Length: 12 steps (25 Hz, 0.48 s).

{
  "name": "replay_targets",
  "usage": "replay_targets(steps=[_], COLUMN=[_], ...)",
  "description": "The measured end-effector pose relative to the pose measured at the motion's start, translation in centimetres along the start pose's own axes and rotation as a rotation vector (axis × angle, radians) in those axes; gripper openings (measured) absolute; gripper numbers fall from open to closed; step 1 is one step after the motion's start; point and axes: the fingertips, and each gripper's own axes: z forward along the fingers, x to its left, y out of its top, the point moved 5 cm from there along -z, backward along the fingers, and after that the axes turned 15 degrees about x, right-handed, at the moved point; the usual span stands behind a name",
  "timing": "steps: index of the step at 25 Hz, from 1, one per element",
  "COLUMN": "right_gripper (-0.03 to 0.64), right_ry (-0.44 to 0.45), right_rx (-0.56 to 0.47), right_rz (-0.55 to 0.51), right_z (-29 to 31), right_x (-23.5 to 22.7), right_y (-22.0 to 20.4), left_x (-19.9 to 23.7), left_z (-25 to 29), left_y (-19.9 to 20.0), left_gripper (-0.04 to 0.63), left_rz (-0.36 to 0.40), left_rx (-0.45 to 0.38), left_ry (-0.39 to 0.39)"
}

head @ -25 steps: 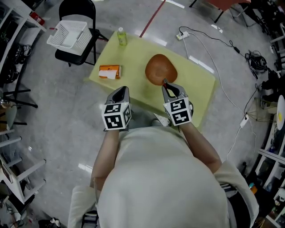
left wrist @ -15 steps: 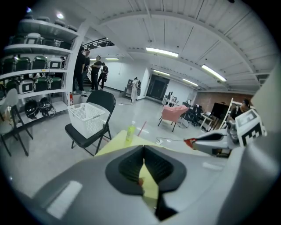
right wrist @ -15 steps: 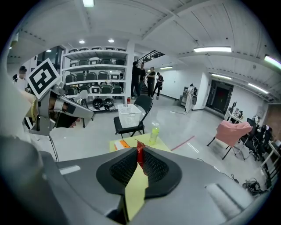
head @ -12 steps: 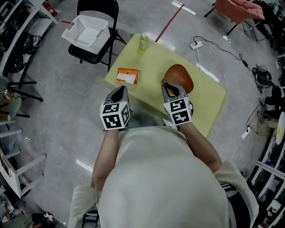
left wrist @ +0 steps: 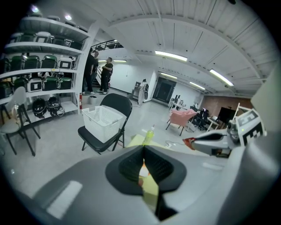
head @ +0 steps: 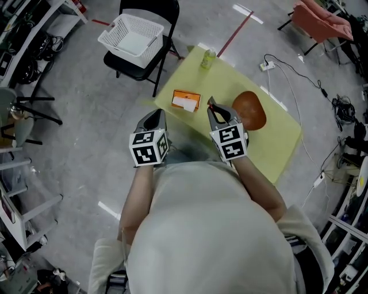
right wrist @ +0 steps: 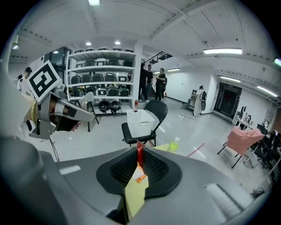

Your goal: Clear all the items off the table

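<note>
Three things lie on the pale yellow table (head: 275, 143) in the upper right of the head view. A small green plastic bottle (head: 207, 58) stands upright near the far corner, a flat orange cardboard box (head: 186, 101) lies near the left edge, and a round brown bowl (head: 250, 110) sits mid-table. The left gripper (head: 153, 116) hangs at the table's near left edge, jaws clenched together on nothing. The right gripper (head: 213, 107) is over the table between box and bowl. Its jaws pinch a thin red piece (right wrist: 139, 154) at their tips; what it is cannot be told. A white plastic basket (head: 133, 33) sits on a black folding chair (head: 150, 11) at upper left.
</note>
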Motion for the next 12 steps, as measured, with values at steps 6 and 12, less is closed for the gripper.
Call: replay_targets(steps=[6, 12], right_gripper=[0.037, 0.037], right_ry=[0.025, 0.062], right_rx=[-0.003, -0.005], right_rz=[-0.038, -0.079], right_z=[2.4, 4.2], right_x=[3.5, 6.3], right_y=[3.5, 6.4], left_x=[4.8, 8.7], left_z=[-0.8, -1.8], left_y=[0.4, 0.3], left_gripper=[0.011, 0.011], left_rz=[-0.024, -0.063], left_rx=[-0.003, -0.004], left_ry=[0.017, 0.043])
